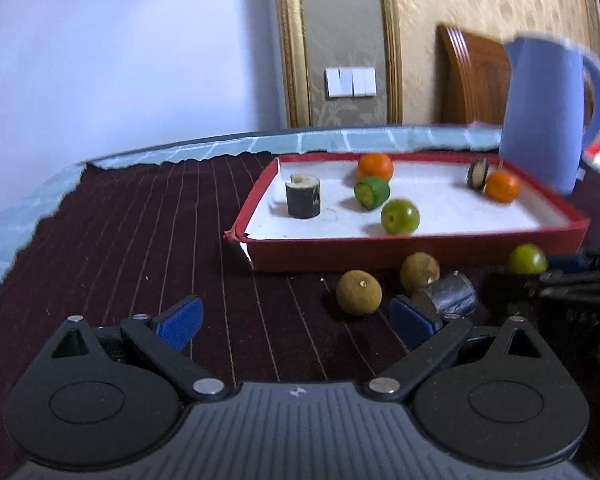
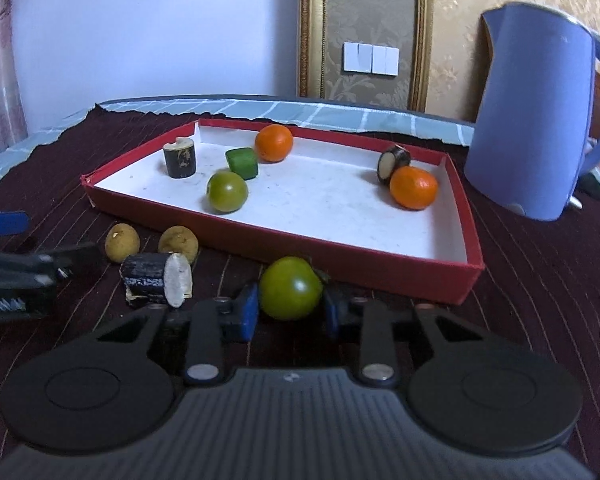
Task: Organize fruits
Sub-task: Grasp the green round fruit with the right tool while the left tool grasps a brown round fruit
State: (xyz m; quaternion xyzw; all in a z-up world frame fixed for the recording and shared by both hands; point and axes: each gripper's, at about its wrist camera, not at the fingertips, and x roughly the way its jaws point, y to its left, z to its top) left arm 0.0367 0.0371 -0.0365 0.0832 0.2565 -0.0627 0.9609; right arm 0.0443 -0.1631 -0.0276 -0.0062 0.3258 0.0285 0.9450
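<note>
there, dark cylinder [image 2: 156, 282] on its side, pale end toward right tool [image 2: 290, 314]

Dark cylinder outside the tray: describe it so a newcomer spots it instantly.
Start at the red tray and come to the cloth in front of its near wall. Beside the two tan fruits lies the dark cylinder, on its side, the only non-round piece there, with a white cut end.
</note>
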